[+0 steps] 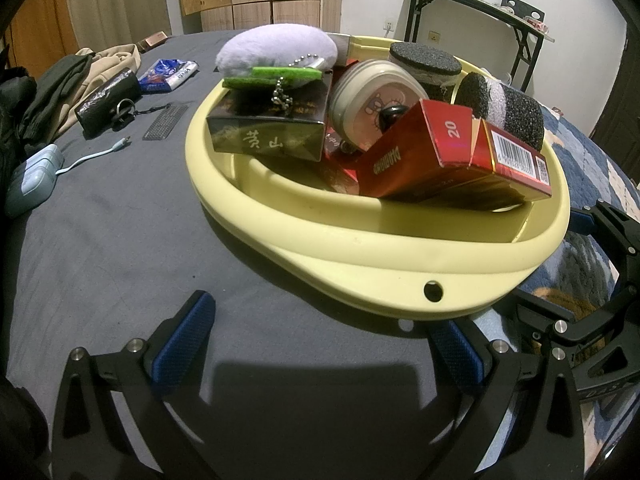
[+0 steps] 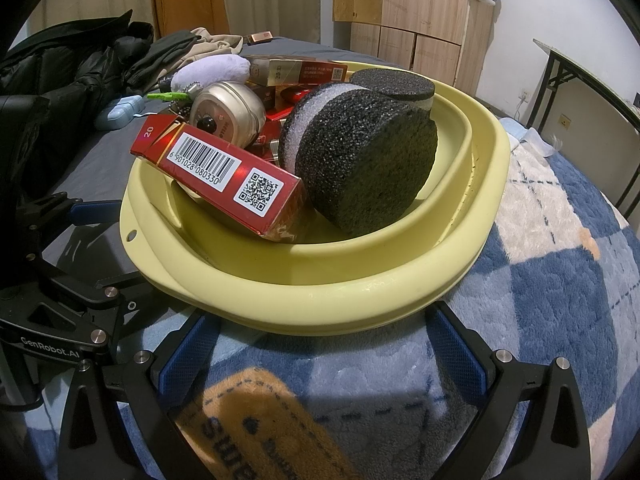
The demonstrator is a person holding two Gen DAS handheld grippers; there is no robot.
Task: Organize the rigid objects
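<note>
Basically both grippers sit low at the near rim of the yellow basin (image 1: pixel 360 240), jaws apart, nothing clamped. Left gripper (image 1: pixel 320 344) straddles the rim section by the hang hole; right gripper (image 2: pixel 320 352) straddles the rim further round. Likely set up to lift or shift the basin from two points, which would keep the load level.

Basin rests on a bed, partly on grey sheet (image 1: pixel 120 220), partly on blue checked blanket (image 2: pixel 560 280). Rigid items are piled inside: red carton (image 1: pixel 440 160) leaning on the wall, dark box (image 1: pixel 268 128), round tin (image 1: pixel 372 100), two black foam discs (image 2: pixel 368 160), purple plush (image 1: pixel 276 50) on top. Pile is loose, so tilt could spill it.

Unsorted bits remain on the sheet: black pouch (image 1: pixel 108 100), blue packet (image 1: pixel 168 74), charger (image 1: pixel 32 184).

Basin floor mostly hidden. Whether either pad touches the rim: can't tell.
</note>
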